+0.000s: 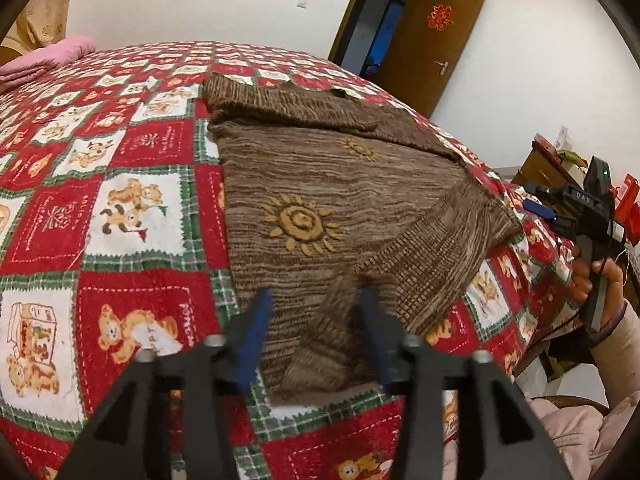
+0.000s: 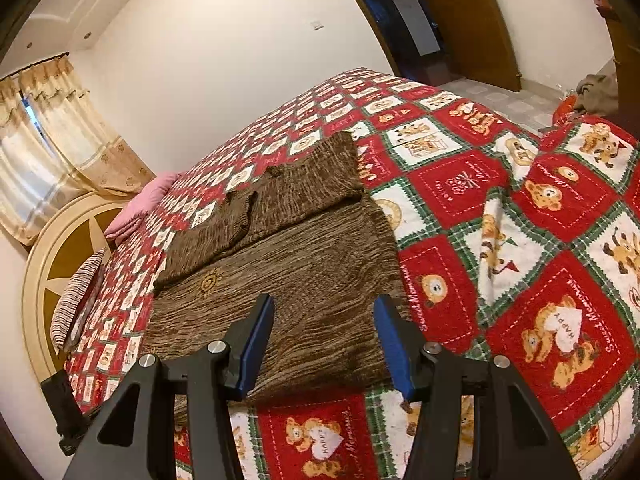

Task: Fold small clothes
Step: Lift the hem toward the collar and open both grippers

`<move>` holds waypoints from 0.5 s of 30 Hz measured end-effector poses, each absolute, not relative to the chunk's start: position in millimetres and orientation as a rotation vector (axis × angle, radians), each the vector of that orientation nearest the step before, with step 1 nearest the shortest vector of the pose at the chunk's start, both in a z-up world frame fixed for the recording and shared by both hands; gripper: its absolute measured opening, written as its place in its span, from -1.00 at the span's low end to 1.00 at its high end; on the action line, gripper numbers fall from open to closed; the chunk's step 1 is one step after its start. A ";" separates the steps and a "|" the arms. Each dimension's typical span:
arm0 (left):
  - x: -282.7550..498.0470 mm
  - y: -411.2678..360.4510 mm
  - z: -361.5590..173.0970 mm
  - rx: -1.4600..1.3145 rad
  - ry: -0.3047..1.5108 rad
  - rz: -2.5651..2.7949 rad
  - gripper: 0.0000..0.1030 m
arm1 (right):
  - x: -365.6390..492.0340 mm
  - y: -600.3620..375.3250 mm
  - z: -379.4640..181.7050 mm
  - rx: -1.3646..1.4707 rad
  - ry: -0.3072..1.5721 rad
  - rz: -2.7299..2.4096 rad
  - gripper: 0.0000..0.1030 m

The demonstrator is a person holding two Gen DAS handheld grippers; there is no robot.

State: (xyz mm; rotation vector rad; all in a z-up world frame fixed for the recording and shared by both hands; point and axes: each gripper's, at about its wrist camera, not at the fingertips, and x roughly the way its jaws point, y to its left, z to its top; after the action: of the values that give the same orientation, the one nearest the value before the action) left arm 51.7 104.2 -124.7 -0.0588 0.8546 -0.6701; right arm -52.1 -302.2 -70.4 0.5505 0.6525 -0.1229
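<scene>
**Sweater flat ahead of both grippers, hem edge nearest**

Inspected on a bed [image 1: 132,216] under a red, white and green bear-print quilt. Found there a brown knitted sweater [image 1: 320,184], lying flat near the bed's near edge, with the upper part and sleeves already turned in across the far end. Long axis judged to run away from the near edge towards the far side of the bed, the hem edge lying closest to the person.

Left gripper [image 1: 316,316] noted poised over the near hem portion, jaws parted, blue pads clear of the cloth, nothing pinched between them. Cloth seen through the gap, lying directly ahead and below. A ribbed fold [image 1: 424,264] observed just to the right of the left gripper's line.

Right gripper [image 2: 324,328] likewise found parted and empty, aimed down at the near hem corner on its own side, with bare quilt showing beneath the pads. Its handle and the hand [image 1: 600,280] gripping it recorded at the bed's edge, off the sweater.

Judged: both grippers about equally near the hem, one towards each corner; next fold likely hem carried away towards the far end. Contact with the cloth not established for either.
</scene>
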 end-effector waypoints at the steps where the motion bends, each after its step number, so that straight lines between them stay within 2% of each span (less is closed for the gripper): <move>1: 52.3 104.6 -125.7 -0.068 0.856 -0.673 -0.01 | -52.0 -301.5 -70.1 0.548 0.654 -0.123 0.04; 10: 42.6 97.1 -119.2 -0.041 0.822 -0.743 -0.01 | -53.5 -300.6 -68.7 0.552 0.662 -0.133 0.04; 15: 37.2 81.9 -128.6 0.061 0.835 -0.744 -0.01 | -52.6 -301.7 -69.5 0.558 0.665 -0.125 0.04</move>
State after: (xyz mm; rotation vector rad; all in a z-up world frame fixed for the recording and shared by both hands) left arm 37.2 81.9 -128.6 0.0608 0.8347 -0.7442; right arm -52.6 -301.7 -69.5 0.5579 0.6654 -0.1255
